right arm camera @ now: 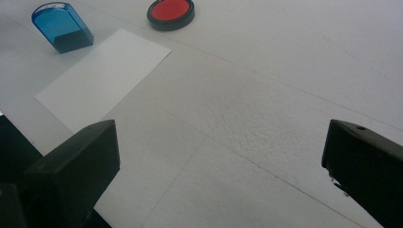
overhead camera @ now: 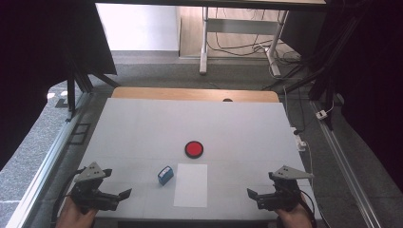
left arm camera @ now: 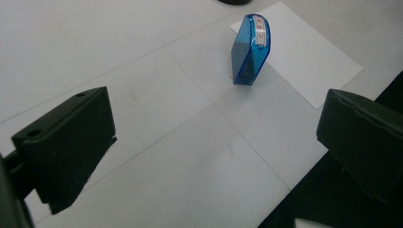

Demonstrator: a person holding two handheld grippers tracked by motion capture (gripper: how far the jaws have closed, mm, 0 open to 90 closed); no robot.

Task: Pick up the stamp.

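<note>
Nothing started yet, as far as I can judge. My left gripper (overhead camera: 116, 197) sits at the table's 7 o'clock corner, jaws spread wide, nothing between them. My right gripper (overhead camera: 259, 197) is at 5 o'clock, also released and empty, jaws wide apart in the right gripper view. Both point inward toward the middle of the near edge. The stamp (overhead camera: 165, 175), blue, stands on the table (overhead camera: 142, 128) just beside the paper's left edge, roughly 6 o'clock from table centre, a bit left. In the left gripper view the stamp (left arm camera: 250, 50) is at about 1 o'clock from my jaws, leaning, its base touching or nearly touching the paper (left arm camera: 304, 57) edge; cannot tell which. Paper (overhead camera: 191, 185) lies flat near the front edge, blank, no mark visible on it in any view. Red ink pad (overhead camera: 194, 149) is at 12 o'clock from the paper, a little apart from it, lid off or open face up, red showing. In the right gripper view the pad (right arm camera: 170, 13) is at 11 o'clock from my jaws, stamp (right arm camera: 62, 27) further left at 10 o'clock, paper (right arm camera: 102, 76) between me and them. Looks like a stamp job: 0 steps done. Left to do, my guess: grab stamp with left gripper since it is nearest, press on pad, press on paper, maybe right gripper holds the paper down. Stamp leans, so it could tip on contact.
</note>
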